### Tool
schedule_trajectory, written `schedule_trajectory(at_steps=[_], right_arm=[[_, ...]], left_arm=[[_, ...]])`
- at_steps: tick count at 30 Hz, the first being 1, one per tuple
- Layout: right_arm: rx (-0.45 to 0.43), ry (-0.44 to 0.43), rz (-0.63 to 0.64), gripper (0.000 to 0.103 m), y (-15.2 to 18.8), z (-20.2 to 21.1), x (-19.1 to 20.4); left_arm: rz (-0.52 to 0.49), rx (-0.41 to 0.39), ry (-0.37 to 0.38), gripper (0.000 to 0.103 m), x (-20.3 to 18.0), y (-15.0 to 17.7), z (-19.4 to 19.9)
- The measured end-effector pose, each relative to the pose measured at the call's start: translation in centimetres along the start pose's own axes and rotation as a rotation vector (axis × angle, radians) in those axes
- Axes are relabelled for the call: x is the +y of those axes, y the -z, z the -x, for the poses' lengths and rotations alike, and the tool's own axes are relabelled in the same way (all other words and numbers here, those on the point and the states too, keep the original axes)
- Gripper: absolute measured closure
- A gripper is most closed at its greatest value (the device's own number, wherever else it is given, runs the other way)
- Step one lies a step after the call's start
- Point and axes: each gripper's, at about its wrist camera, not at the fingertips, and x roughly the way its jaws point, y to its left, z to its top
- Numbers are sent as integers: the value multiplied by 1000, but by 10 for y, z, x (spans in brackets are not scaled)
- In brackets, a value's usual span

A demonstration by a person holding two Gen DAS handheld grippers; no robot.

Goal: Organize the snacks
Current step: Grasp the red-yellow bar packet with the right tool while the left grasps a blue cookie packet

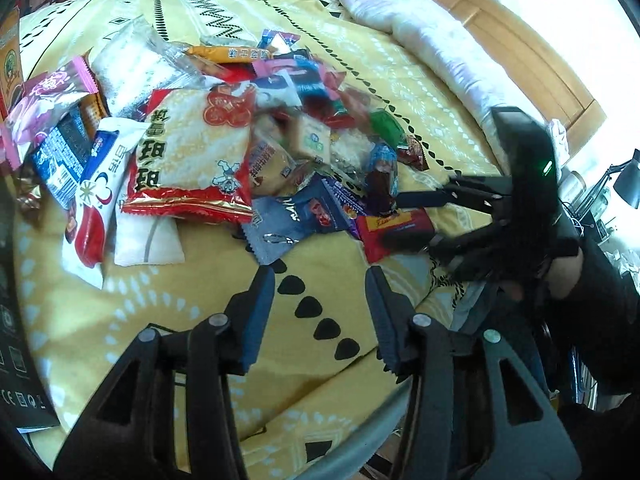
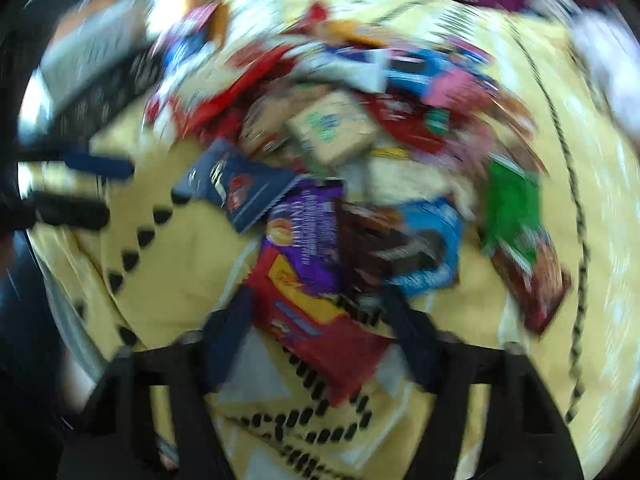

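left gripper (image 1: 320,276) jaws apart, empty, over yellow bedspread (image 1: 192,300). right gripper (image 2: 320,300) jaws straddle red snack packet (image 2: 320,332); grip cannot be told.

A: Right wrist view smeared throughout; lettering on the red packet (image 2: 320,336) unreadable, and contact with the right gripper (image 2: 320,304) can't be judged.

B: Left wrist view: black box (image 1: 20,360) cut by the left edge; centre of the snack pile (image 1: 280,128) blurred, lower packets buried.
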Motion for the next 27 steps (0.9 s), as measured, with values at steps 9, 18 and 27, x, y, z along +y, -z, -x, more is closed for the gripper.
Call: schedule_trajectory(at_steps=[9,18,27], right_arm=[[-74,-53,-341,69,45,38,-53],[-43,-92,-24,29,15,23,-13],[-157,-123,-315,66,54,49,-47]], left_arm=[[-19,12,28,53,-15,-1,-9],[1,-4,32,48,-19,-17,-13],[-133,2,40,40,-58,-51,-47]])
